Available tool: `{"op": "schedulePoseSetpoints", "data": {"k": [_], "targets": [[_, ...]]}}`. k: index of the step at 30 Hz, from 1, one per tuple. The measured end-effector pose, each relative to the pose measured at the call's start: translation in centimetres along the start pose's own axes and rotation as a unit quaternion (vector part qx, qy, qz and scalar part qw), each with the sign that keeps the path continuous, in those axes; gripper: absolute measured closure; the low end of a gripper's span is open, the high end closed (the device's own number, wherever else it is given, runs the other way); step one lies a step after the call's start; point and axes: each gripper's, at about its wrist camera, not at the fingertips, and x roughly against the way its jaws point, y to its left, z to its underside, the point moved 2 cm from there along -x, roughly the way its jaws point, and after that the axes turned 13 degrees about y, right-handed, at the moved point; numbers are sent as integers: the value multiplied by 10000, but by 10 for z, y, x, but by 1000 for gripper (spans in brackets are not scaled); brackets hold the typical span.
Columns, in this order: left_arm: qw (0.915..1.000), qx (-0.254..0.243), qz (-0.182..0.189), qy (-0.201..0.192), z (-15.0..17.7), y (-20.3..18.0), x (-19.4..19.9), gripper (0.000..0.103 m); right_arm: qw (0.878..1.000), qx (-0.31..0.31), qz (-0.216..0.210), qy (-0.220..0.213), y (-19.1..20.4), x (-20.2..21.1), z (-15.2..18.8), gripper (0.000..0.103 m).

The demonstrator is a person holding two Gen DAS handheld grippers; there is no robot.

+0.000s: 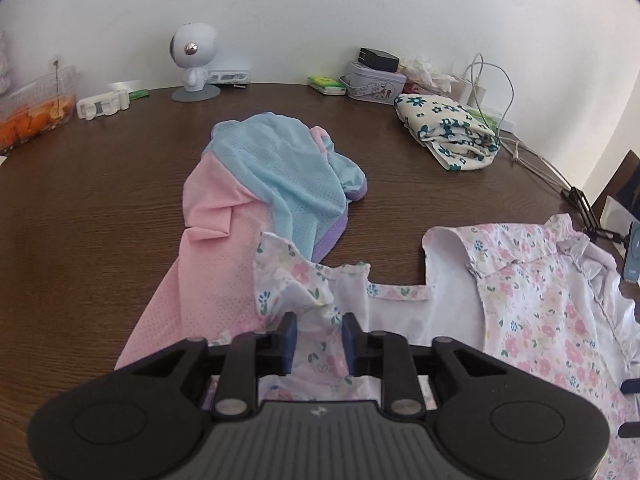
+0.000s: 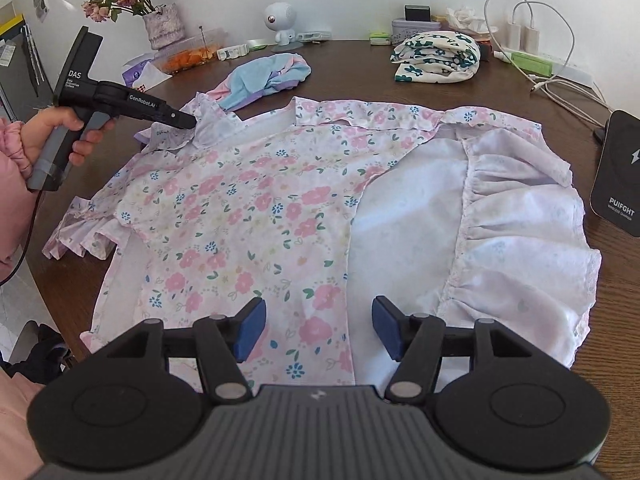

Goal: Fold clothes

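Note:
A white dress with pink and blue flowers [image 2: 248,208] lies spread on the brown table [image 1: 80,220], its right part turned over to the plain white lining [image 2: 400,220]. My left gripper [image 1: 320,340] stands over a bunched ruffled sleeve [image 1: 292,280] at the dress's far left corner. Its jaws are apart, with the cloth loose between the blue pads [image 1: 289,340]. In the right wrist view a hand holds that gripper [image 2: 191,122] at the sleeve. My right gripper [image 2: 319,330] is open above the near edge of the dress, nothing gripped.
A pink, blue and purple garment [image 1: 256,184] lies crumpled beyond the dress. A folded cream cloth with teal flowers [image 2: 436,56] sits at the back right. A black wireless charger [image 2: 616,176], cables [image 2: 560,80], a tin [image 1: 372,80], a white robot figure [image 1: 194,60] and a food container [image 1: 36,108] line the edges.

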Motion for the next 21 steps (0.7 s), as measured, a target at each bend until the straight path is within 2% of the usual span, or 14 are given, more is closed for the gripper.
{"op": "schedulePoseSetpoints", "data": {"k": [2, 4, 8, 10, 11, 12, 14, 21], "targets": [[9999, 58, -60, -127, -4, -1, 10, 56, 10000, -5, -43, -36, -1, 1, 2, 42], [9994, 31, -304, -177, -11, -6, 15, 55, 10000, 18, -10, -59, -1, 2, 4, 41], [9965, 17, -833, -18, -26, -11, 6, 56, 9999, 85, 53, -113, -1, 3, 6, 39], [9944, 35, -1052, 135, -31, -13, -5, 67, 9998, 95, 53, -135, -2, 3, 8, 38], [9935, 56, -1114, 213, -33, -13, -11, 86, 9998, 99, 51, -142, -2, 4, 9, 38], [9931, 114, -1130, 275, -35, -12, -16, 97, 9998, 106, 52, -145, -2, 4, 10, 38], [9918, 256, -1202, 340, -37, -10, -24, 100, 9998, 121, 55, -152, -3, 4, 12, 38], [9859, 738, -1491, 170, -44, 2, -30, 101, 9991, 329, 236, -136, 3, 6, 21, 38]]}}
